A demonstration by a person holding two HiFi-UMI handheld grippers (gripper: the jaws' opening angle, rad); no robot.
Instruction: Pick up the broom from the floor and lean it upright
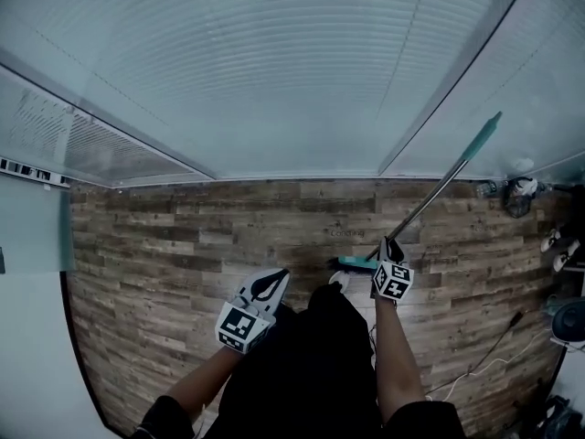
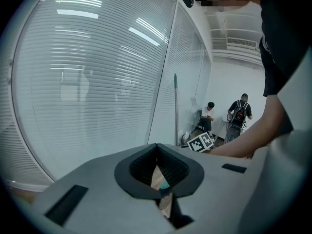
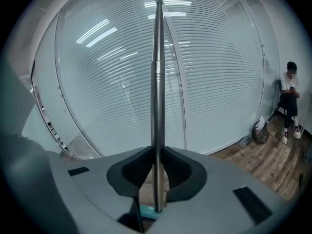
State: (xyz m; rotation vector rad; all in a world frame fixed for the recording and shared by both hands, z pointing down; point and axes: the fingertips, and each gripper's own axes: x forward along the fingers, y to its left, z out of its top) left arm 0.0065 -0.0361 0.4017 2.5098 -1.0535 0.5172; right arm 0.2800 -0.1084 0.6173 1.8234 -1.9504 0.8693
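Note:
The broom stands tilted: its metal handle (image 1: 428, 201) rises from the teal head (image 1: 355, 262) on the wooden floor, and its teal top end (image 1: 484, 137) points to the glass wall. My right gripper (image 1: 391, 245) is shut on the lower handle; in the right gripper view the handle (image 3: 157, 82) runs straight up between the jaws of the right gripper (image 3: 156, 179). My left gripper (image 1: 272, 284) hangs to the left of the broom, shut and holding nothing. From the left gripper (image 2: 157, 172) I see the handle (image 2: 175, 106) against the glass.
A glass wall with blinds (image 1: 274, 71) runs across the front. A bag (image 1: 521, 195), shoes (image 1: 559, 250), a fan (image 1: 571, 318) and a cable (image 1: 484, 359) lie at the right. A seated person (image 3: 290, 101) and a standing person (image 2: 240, 113) are by the far wall.

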